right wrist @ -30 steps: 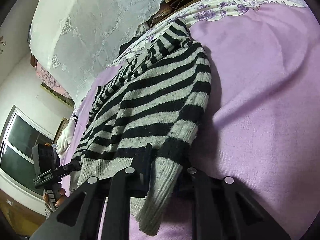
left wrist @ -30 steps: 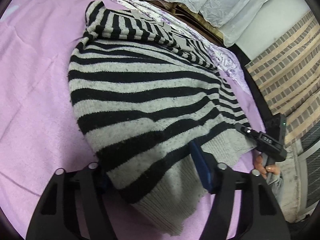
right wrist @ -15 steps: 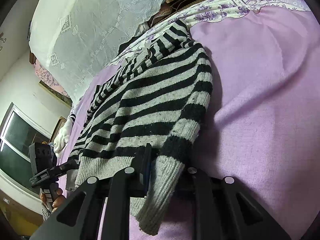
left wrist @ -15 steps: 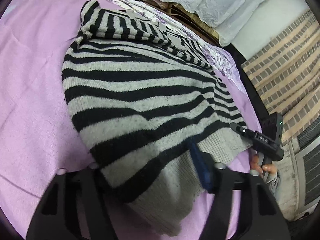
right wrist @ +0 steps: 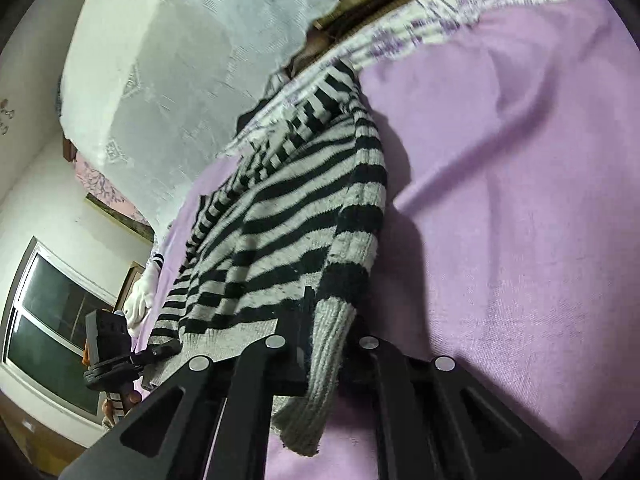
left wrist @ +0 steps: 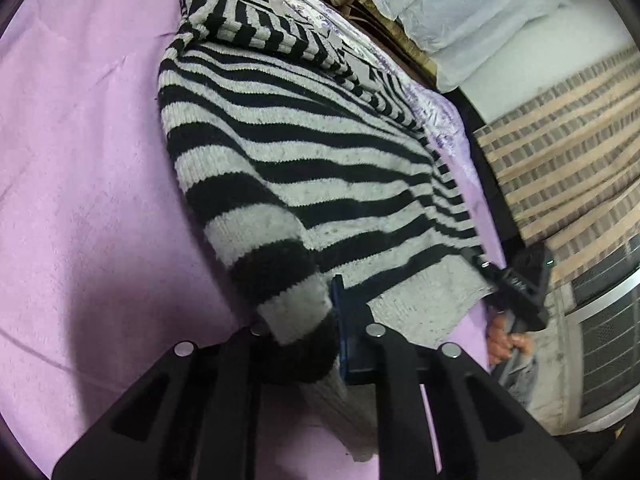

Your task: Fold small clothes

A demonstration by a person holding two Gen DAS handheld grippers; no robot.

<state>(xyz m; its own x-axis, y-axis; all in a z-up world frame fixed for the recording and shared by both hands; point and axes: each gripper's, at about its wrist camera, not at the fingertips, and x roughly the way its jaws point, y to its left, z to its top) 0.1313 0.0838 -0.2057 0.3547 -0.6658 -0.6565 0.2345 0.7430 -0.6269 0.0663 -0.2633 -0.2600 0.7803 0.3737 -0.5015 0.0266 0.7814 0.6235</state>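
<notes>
A black-and-grey striped knit sweater [left wrist: 304, 152] lies on a purple bed cover [left wrist: 80, 184], its bottom edge lifted off the cover. My left gripper [left wrist: 304, 328] is shut on the sweater's hem corner and cuff at one side. My right gripper [right wrist: 328, 332] is shut on the other hem corner, with a grey ribbed cuff [right wrist: 316, 400] hanging down between its fingers. The sweater [right wrist: 288, 216] stretches between both grippers toward its collar at the far end. Each gripper shows in the other's view: the right [left wrist: 516, 284], the left [right wrist: 116, 344].
A floral sheet [right wrist: 420, 28] and white lace cloth [right wrist: 192, 72] lie beyond the sweater's collar. A striped wall covering [left wrist: 568, 144] borders the bed on one side, a window [right wrist: 48, 320] on the other. A white sock [right wrist: 140, 300] lies on the cover.
Both grippers have risen and pulled in, lifting the sweater's hem higher off the cover; the side edge now bunches between the left fingers, and the cuff hangs lower from the right.
</notes>
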